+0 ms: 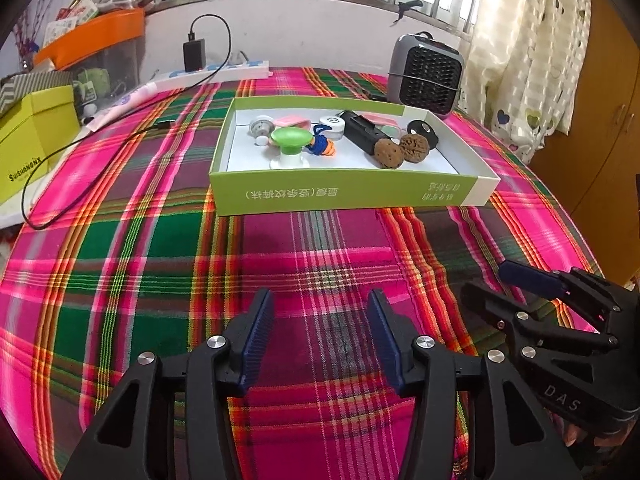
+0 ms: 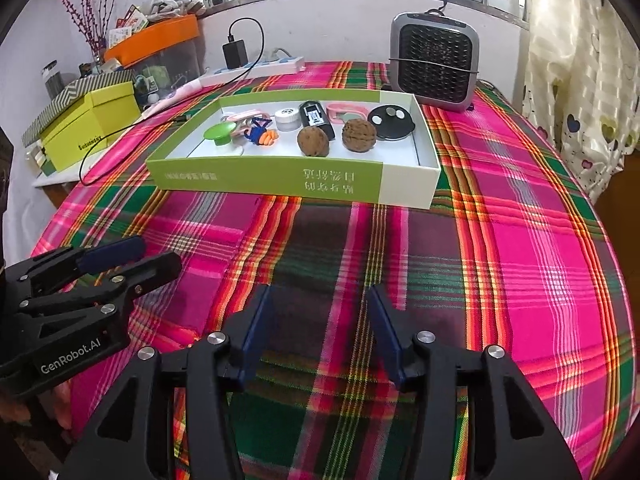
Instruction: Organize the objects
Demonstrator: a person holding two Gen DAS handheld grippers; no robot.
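Tools, two, both empty. Left tool (image 1: 320, 336): jaws parted, nothing between the pads, plaid cloth showing through the gap. Right tool (image 2: 320, 332): likewise parted and holding nothing. Each hangs low over the near part of the bench (image 2: 520, 280), side by side, aimed downward and toward the far edge.

Box (image 2: 280, 186), green and white, shallow, lidless: straight ahead of both tools, well apart from them, its long axis running crosswise to their line of approach. Contents: two walnuts (image 2: 336, 138), a black case (image 2: 316, 118), a black round disc (image 2: 390, 122), a small white jar (image 2: 287, 118), a green mushroom-shaped knob (image 2: 220, 134), an orange-and-blue knotted cord (image 2: 262, 134), pink items at the back.

No loose object is visible on the cloth between tools and box; the sorting looks done or nearly so.

Nearness, judged: right tool faces the walnut end, left tool the knob end. Any further reach goes forward and over the near wall.

Beyond: fan heater (image 2: 434, 64), power strip (image 2: 256, 68), yellow box (image 2: 92, 128).
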